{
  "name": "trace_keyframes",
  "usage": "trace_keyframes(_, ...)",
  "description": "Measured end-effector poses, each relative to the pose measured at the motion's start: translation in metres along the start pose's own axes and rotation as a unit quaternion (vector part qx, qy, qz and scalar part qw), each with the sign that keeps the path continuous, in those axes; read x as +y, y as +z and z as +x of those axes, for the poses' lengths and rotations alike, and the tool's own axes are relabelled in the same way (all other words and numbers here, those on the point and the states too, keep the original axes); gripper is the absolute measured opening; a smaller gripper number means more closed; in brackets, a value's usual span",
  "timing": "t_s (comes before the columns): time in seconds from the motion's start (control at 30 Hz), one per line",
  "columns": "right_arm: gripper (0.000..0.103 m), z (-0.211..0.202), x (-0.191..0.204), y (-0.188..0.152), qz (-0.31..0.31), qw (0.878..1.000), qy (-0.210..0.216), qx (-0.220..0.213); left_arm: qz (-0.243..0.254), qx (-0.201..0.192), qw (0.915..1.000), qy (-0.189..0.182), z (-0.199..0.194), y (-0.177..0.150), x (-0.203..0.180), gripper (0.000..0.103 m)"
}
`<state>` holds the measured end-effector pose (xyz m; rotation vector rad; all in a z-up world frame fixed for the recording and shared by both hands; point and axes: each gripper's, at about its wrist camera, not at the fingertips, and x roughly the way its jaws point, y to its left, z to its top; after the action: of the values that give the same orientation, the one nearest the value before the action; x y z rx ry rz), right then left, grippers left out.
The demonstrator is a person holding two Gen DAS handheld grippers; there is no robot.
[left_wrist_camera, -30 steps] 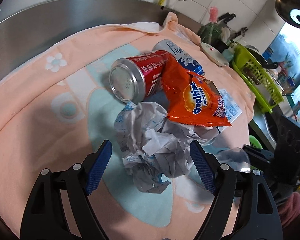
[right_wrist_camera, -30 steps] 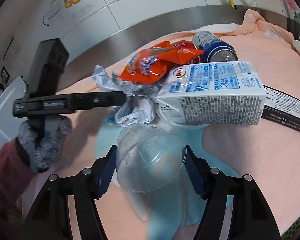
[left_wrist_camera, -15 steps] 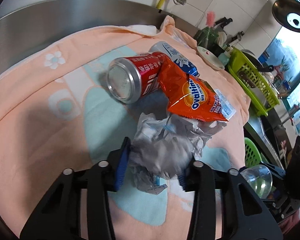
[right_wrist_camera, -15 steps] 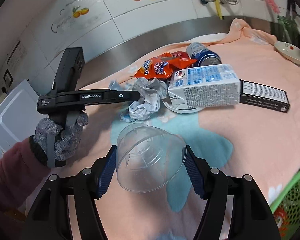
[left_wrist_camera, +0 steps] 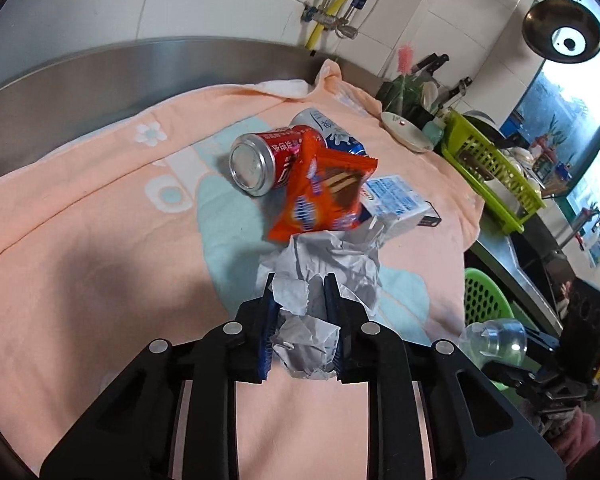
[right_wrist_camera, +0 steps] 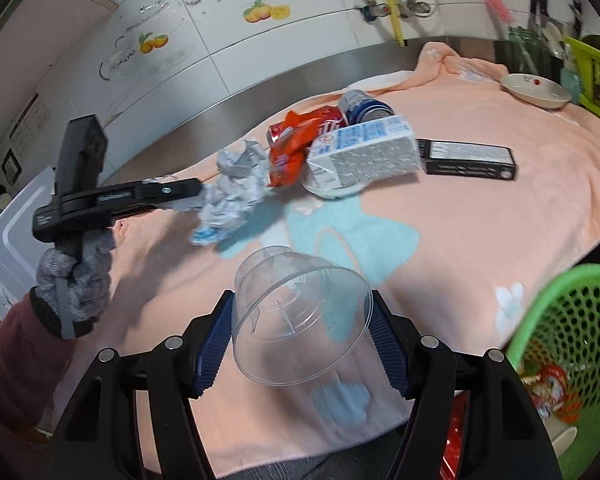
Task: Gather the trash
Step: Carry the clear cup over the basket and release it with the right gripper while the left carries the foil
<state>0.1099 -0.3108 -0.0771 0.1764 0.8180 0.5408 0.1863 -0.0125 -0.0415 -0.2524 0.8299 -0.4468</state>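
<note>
Peach towel (left_wrist_camera: 80, 216) covered the steel counter, trash heaped mid-cloth. Green mesh basket (right_wrist_camera: 572, 320) sat off the near right edge, wrappers inside. Milk carton (right_wrist_camera: 364, 152) lay on its side touching the orange snack bag (left_wrist_camera: 324, 192); red can (left_wrist_camera: 260, 160) just behind. Right gripper (right_wrist_camera: 300, 320) was clamped on a clear plastic cup (right_wrist_camera: 300, 316), near the basket. Left gripper (left_wrist_camera: 300, 308) had just been closing, jaws narrow, pinching the crumpled paper wad (left_wrist_camera: 320, 272) beside the bag.

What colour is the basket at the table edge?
Bright green basket, with round holes in its wall; it shows best in the right wrist view.
</note>
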Motion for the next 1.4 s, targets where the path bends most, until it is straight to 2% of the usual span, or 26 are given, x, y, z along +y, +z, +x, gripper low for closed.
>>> trace_keyframes(0.1, 0.063, -0.013, -0.007, -0.011, 0.011, 1.000, -0.011, -0.007, 0.002, -0.004, 0.9999, -0.009, -0.012, -0.006, -0.006, 0.022)
trace_keyframes(0.33, 0.064, -0.056, -0.049, -0.034, 0.059, 0.995, -0.074, -0.028, 0.032, -0.010, 0.9983, -0.048, -0.033, -0.015, -0.041, 0.021)
trace_keyframes(0.6, 0.064, -0.104, -0.121, -0.057, 0.114, 0.974, -0.193, -0.024, 0.073, 0.000, 0.9924, -0.099, -0.026, -0.021, -0.102, 0.022)
trace_keyframes(0.77, 0.064, -0.112, -0.165, -0.069, 0.153, 0.959, -0.238, -0.008, 0.098, 0.020, 0.9873, -0.123, -0.009, -0.027, -0.142, 0.021)
trace_keyframes(1.13, 0.065, -0.106, -0.220, -0.088, 0.207, 0.943, -0.261, 0.013, 0.136, 0.066, 0.9758, -0.158, 0.035, -0.037, -0.217, 0.022)
trace_keyframes(1.2, 0.070, -0.107, -0.228, -0.090, 0.214, 0.941, -0.260, 0.014, 0.142, 0.074, 0.9736, -0.163, 0.046, -0.038, -0.230, 0.022)
trace_keyframes(1.4, 0.070, -0.116, -0.231, -0.090, 0.208, 0.943, -0.259, 0.005, 0.152, 0.100, 0.9684, -0.171, 0.078, -0.044, -0.261, 0.022)
